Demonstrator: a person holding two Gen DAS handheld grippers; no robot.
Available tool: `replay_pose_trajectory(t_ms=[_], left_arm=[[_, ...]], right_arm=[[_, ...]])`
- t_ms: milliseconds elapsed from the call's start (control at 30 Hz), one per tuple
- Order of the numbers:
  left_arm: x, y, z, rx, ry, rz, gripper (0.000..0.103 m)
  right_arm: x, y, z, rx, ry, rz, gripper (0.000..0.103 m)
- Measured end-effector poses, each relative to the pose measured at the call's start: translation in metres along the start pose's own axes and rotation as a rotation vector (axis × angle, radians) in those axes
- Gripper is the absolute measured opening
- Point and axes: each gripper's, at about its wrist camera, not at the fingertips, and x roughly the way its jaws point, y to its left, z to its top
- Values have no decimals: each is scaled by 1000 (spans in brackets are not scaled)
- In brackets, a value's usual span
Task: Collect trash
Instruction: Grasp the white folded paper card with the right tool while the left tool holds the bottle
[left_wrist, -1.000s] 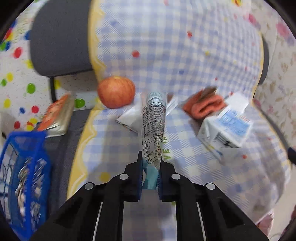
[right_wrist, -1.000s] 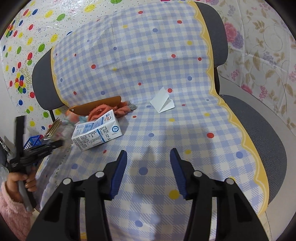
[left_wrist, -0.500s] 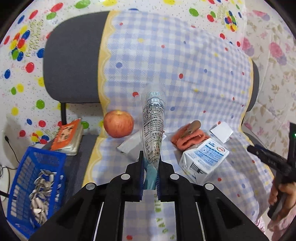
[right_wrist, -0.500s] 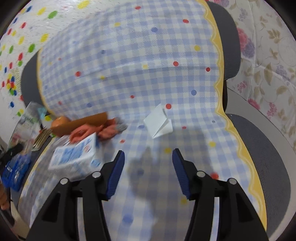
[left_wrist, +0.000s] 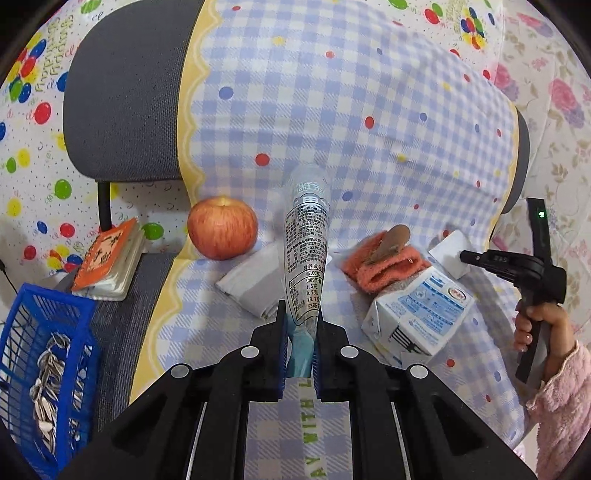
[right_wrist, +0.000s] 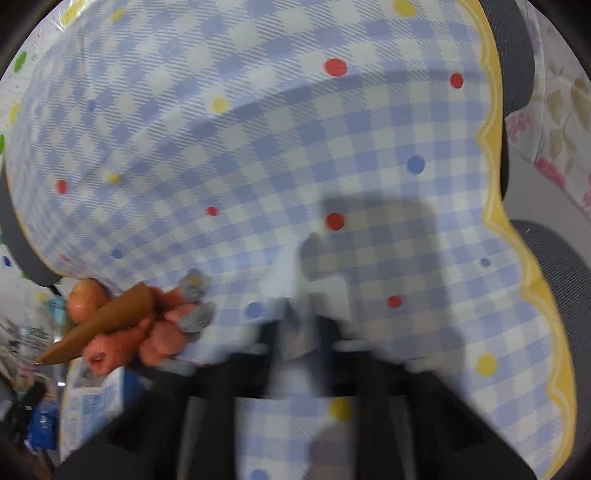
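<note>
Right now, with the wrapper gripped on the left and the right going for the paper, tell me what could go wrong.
1. The left gripper pinches only the wrapper's bottom end; the long, limp rest could sag or slip out.
2. The right wrist view is badly blurred, so the right gripper may miss the folded paper.
3. The carton and orange cloth lie close by and could get knocked.

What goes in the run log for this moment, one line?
left hand-held gripper: shut on clear wrapper, lifted | right hand-held gripper: at white folded paper, blurred, state unclear | blue basket: holds scraps
</note>
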Motion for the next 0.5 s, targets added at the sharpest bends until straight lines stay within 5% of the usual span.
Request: replay_pose_trajectory(t_ms=[133, 500], left_arm=[[-16, -4, -9, 10, -11, -10, 12], [-79, -59, -65, 125, -17, -134, 12]], right_arm=[[-52, 25, -25, -70, -88, 58, 3], [-164, 67, -139, -192, -98, 101, 3]])
